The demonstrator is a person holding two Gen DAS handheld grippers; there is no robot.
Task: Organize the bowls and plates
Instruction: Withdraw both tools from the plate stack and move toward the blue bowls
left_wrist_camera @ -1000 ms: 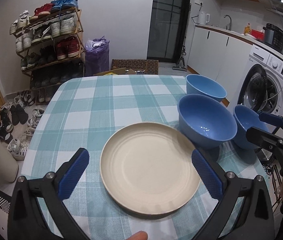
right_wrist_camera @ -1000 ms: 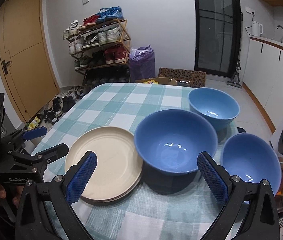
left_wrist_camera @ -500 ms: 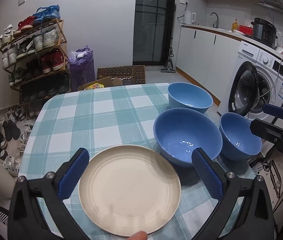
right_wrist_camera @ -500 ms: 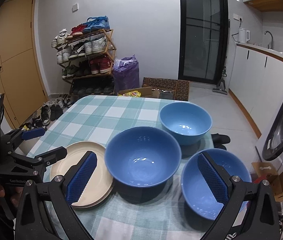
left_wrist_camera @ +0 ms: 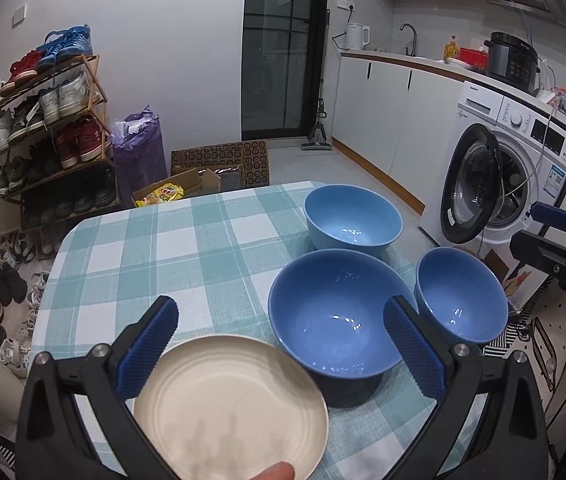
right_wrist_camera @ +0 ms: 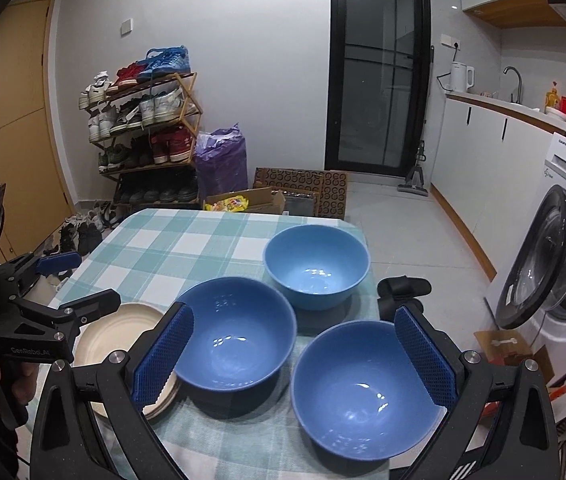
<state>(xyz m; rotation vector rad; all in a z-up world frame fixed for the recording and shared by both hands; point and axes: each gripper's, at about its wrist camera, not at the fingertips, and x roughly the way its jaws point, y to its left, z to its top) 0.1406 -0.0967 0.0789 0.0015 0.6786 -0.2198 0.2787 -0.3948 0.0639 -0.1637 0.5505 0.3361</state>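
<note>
- Our left gripper (left_wrist_camera: 281, 344) is spread wide, gripping nothing, raised over the near table edge above the cream plate (left_wrist_camera: 231, 408) and the big blue bowl (left_wrist_camera: 339, 316).
- Our right gripper (right_wrist_camera: 295, 352) is also spread wide and empty, above the small blue bowl (right_wrist_camera: 363, 392) at the near right corner.
- The plate looks like a stack of two from the right wrist view, sitting just left of the big bowl.
- The light blue bowl (right_wrist_camera: 317, 266) sits behind the other two, near the far right edge.
- All of it rests on the checked tablecloth (left_wrist_camera: 187, 252).
- Shoe rack (right_wrist_camera: 147, 132) and washing machine (left_wrist_camera: 511, 168) flank the table.
</note>
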